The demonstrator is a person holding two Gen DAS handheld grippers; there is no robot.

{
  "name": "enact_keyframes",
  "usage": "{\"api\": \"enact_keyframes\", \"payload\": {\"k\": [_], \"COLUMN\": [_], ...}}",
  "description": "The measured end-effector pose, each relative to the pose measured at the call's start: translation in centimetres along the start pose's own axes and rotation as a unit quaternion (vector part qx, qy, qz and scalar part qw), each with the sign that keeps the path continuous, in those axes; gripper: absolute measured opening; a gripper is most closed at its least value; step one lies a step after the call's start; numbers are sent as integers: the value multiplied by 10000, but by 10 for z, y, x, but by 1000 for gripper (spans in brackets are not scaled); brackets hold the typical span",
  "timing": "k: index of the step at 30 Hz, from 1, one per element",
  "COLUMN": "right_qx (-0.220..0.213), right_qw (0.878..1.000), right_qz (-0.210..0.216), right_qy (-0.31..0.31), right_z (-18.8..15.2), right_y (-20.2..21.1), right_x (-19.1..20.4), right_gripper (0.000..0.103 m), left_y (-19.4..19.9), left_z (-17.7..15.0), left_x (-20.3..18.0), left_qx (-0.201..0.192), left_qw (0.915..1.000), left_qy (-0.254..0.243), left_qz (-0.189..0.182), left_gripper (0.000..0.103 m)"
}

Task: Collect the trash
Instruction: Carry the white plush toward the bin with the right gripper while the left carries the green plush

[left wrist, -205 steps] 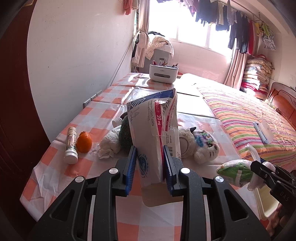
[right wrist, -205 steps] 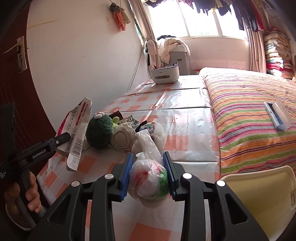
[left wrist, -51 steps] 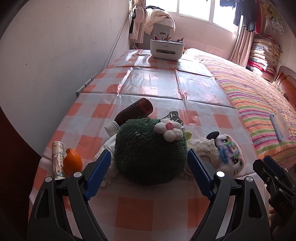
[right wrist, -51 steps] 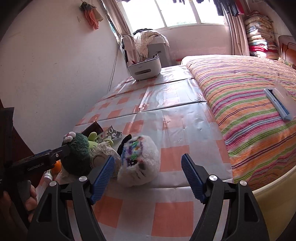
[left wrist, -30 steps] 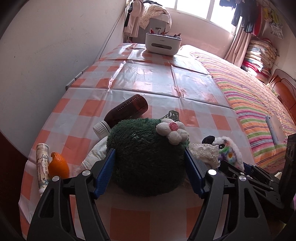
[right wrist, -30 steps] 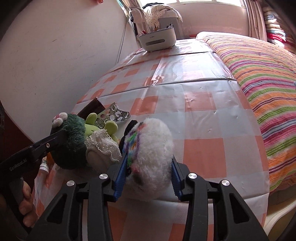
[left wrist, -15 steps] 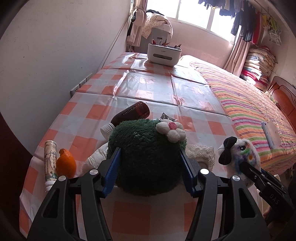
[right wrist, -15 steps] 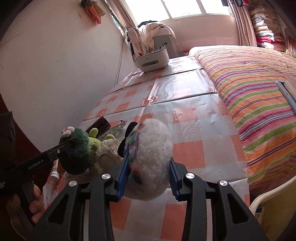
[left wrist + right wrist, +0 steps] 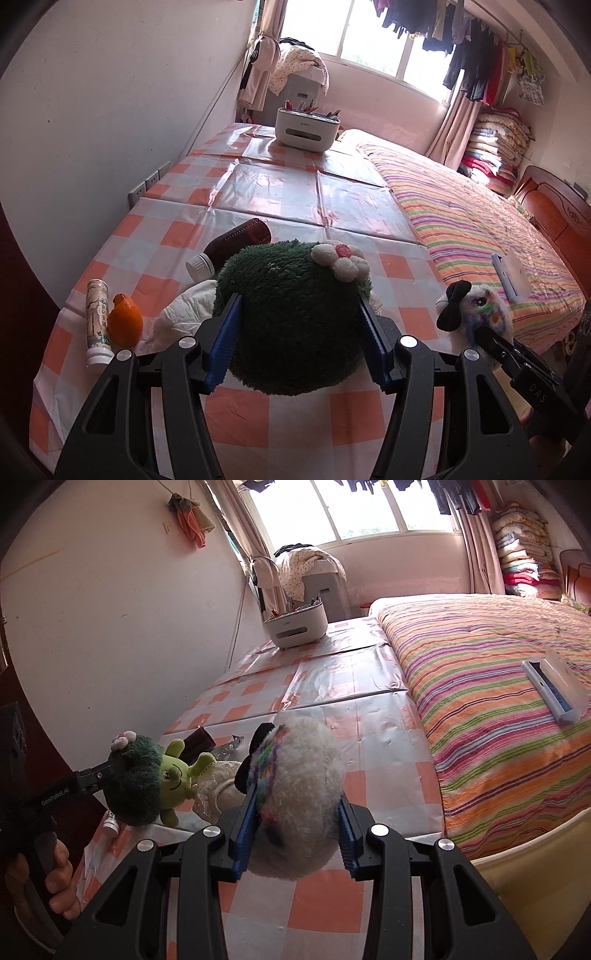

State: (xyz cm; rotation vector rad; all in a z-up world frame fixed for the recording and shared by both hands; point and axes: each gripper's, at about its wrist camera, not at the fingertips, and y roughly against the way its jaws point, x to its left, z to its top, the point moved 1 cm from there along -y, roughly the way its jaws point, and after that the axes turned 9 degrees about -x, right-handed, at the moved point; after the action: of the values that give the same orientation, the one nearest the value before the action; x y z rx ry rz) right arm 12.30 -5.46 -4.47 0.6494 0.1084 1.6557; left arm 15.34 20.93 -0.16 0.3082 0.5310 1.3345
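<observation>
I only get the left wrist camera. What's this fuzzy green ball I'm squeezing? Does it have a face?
Observer: Yes. The right wrist view shows the green plush from the other side. It's a doll with a light green smiling face and little arms.
Operator: What's hiding behind it?
Observer: A silvery blister pack lies on the tablecloth, next to the brown bottle.
Operator: Is the other gripper really holding the white toy?
Observer: Yes. The right gripper has a blue finger pressed into each side of the white plush.
</observation>
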Motion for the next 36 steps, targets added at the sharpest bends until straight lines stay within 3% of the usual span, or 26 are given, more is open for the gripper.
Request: {"api": "enact_keyframes", "payload": {"k": [17,36], "right_qx": [-89,-364], "right_qw": [9998,9987], "right_qz": [-127,-282], "right_qy": [-97,-203], "right_z": [-7,-4], "right_y": [28,58], "right_x": [-21,-39], "right_gripper": [37,37], "left_y": [30,42], "left_z": [7,6], "left_x": [-38,-77], "left_qx": [-508,-693], "left_qw": [9977,9939], "left_qy": [-308,-487], "left_qz": [-322,-713], "left_gripper": [56,55]}}
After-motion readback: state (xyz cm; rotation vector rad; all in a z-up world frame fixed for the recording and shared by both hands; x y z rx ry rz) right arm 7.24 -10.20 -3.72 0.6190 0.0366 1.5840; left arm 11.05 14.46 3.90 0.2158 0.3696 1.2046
